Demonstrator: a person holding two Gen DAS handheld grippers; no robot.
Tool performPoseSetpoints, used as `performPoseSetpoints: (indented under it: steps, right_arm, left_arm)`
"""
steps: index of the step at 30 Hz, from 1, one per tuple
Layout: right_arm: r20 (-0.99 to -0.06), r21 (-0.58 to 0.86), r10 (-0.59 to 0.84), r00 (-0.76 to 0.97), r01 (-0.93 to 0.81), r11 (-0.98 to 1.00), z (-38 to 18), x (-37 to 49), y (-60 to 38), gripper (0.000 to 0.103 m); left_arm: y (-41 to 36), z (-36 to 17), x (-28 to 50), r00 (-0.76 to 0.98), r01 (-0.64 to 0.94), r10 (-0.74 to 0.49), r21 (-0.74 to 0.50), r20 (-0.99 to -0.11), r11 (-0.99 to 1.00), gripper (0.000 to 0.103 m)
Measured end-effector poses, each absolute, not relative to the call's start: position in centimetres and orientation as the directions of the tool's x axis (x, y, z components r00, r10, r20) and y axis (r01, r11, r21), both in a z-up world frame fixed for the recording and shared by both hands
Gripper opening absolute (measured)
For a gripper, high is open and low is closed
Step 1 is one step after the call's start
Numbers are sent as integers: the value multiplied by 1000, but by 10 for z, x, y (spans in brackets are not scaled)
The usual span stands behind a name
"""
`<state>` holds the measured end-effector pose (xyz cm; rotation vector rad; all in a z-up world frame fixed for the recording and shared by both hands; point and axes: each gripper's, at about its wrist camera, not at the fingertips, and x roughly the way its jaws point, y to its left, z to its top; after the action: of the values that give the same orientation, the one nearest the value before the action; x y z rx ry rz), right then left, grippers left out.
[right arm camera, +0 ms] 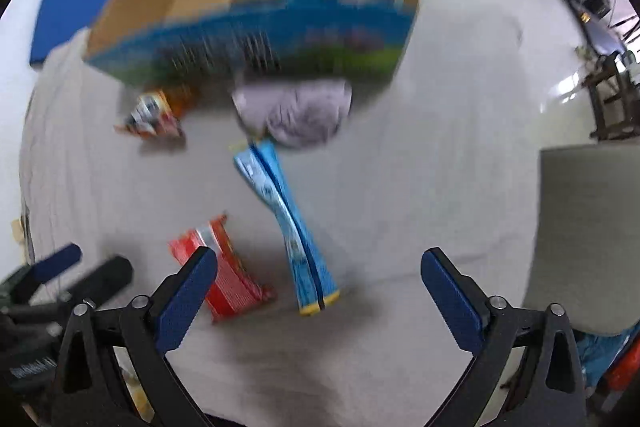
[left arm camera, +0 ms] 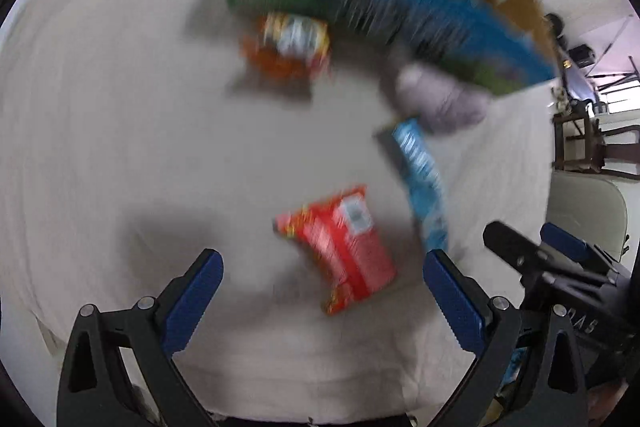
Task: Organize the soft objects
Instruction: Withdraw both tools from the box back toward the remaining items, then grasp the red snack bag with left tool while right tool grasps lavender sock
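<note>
My left gripper (left arm camera: 323,263) is spread wide, empty, over the red packet (left arm camera: 340,247). The blue packet (left arm camera: 424,183) lies just right of it — box (right arm camera: 248,27) beyond. My right gripper (right arm camera: 319,265) also gapes, holding nothing.

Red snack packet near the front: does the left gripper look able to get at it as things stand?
Probably yes. The left gripper is open, empty, and aimed at the red packet, which lies alone on the cloth; nothing sits between them.
</note>
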<state>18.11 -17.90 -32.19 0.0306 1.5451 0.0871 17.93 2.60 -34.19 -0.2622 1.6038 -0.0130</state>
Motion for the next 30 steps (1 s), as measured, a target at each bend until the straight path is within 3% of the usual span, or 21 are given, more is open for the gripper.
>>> performPoseSetpoints:
  steps: [9, 11, 17, 18, 19, 25, 30]
  right_arm:
    - [-992, 71, 73, -102, 24, 997, -389, 167, -193, 78]
    - [-994, 56, 59, -97, 42, 998, -388, 164, -204, 78]
    - [-995, 66, 71, -67, 74, 995, -378, 167, -224, 78]
    - [-995, 78, 83, -58, 78, 994, -374, 171, -223, 78]
    - [-994, 97, 102, -44, 89, 991, -370, 174, -225, 78]
    - [-960, 281, 277, 45, 192, 940, -365, 215, -224, 78]
    - [-935, 354, 345, 79, 268, 896, -380, 252, -218, 78]
  left_arm:
    - [2, -416, 176, -146, -190, -217, -188, -965, 964, 102]
    - [-9, -427, 178, -165, -166, -204, -177, -965, 970, 102]
    - [-33, -439, 178, -174, -68, -159, -149, -972, 987, 80]
    - [-35, -437, 179, -171, -54, -156, -149, -973, 987, 68]
    - [-36, -434, 181, -167, -38, -151, -146, -974, 989, 63]
    - [-22, -423, 205, -132, -16, -97, -96, -986, 995, 54]
    - [-5, -422, 228, -101, -50, -92, -87, -991, 995, 53]
